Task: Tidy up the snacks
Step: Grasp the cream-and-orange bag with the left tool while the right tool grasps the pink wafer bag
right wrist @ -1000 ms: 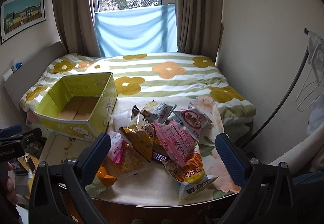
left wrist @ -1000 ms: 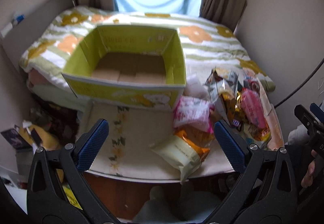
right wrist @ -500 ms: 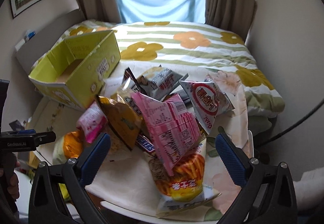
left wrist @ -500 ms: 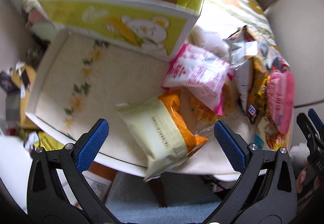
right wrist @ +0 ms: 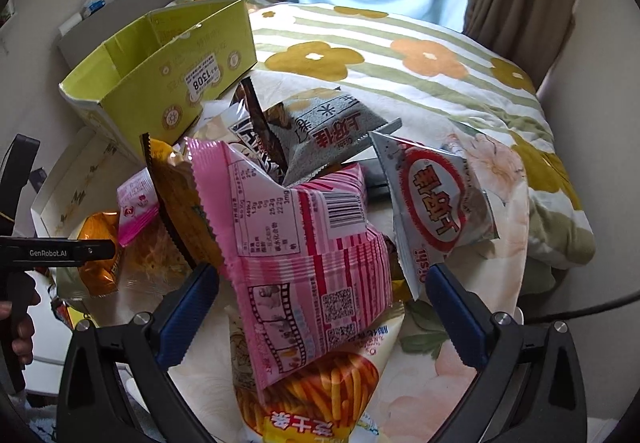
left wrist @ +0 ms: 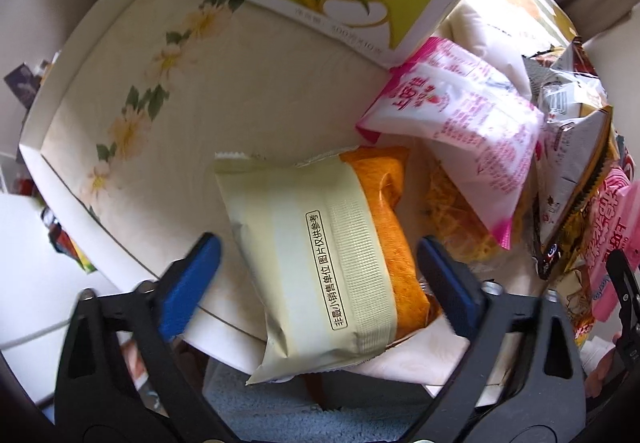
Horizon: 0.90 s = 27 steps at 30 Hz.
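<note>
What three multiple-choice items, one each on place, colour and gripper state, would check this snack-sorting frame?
1. The cream and orange packet lies
A. inside the box
B. between the left gripper's open fingers
C. on the bed

2. The cardboard box is
A. yellow-green
B. blue
C. red

3. The right gripper is
A. shut on a bag
B. out of view
C. open around the pink bag

Key: 1 B, a blue pad stands on each side of the packet. 2 A, its walls are yellow-green. 3 C, the pads stand wide apart beside the bag.
</note>
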Motion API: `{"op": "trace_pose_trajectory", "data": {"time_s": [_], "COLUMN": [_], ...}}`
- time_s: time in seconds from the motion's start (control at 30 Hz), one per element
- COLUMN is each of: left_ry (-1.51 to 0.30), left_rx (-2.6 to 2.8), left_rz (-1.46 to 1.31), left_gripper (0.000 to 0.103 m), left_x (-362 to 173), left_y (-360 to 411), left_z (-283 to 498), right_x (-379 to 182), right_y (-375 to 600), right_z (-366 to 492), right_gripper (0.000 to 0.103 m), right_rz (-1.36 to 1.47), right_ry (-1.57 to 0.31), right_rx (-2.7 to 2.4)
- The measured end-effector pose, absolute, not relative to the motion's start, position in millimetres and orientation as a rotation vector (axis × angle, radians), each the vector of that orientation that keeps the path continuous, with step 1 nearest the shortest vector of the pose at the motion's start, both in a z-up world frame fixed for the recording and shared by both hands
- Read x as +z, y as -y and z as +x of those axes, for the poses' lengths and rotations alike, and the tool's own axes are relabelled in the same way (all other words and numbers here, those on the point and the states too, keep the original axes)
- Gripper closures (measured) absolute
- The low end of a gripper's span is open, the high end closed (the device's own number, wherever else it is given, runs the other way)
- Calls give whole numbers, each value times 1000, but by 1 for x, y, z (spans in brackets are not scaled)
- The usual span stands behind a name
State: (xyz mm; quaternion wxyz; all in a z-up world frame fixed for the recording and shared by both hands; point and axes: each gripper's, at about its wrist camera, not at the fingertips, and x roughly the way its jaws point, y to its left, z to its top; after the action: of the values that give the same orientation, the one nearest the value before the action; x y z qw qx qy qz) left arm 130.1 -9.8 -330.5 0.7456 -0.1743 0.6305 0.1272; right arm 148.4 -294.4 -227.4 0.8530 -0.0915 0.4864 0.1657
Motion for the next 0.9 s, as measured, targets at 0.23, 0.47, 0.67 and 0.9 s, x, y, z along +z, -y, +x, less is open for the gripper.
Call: {"op": "trace_pose_trajectory", "data": {"time_s": [0.23, 0.47, 0.67, 0.9], "left_ry": [-1364, -1347, -1329, -1312], "left_rx": [257, 268, 237, 241], "left_rz": [-377, -374, -402, -397], "left_gripper": [35, 39, 39, 39], "left_x": [-343, -330, -318, -299], "left_y": [23, 33, 34, 30], "left_z": [133, 140, 146, 136], "right_x": [-240, -249, -257, -260], "right_y": [295, 294, 286, 282], "right_z": [162, 174, 177, 176], "right_gripper": [0, 0, 6, 31], "right_rz": [-224, -240, -249, -264], "right_ry": [-1048, -1072, -1093, -1097], "right_rx": [409, 461, 486, 490]}}
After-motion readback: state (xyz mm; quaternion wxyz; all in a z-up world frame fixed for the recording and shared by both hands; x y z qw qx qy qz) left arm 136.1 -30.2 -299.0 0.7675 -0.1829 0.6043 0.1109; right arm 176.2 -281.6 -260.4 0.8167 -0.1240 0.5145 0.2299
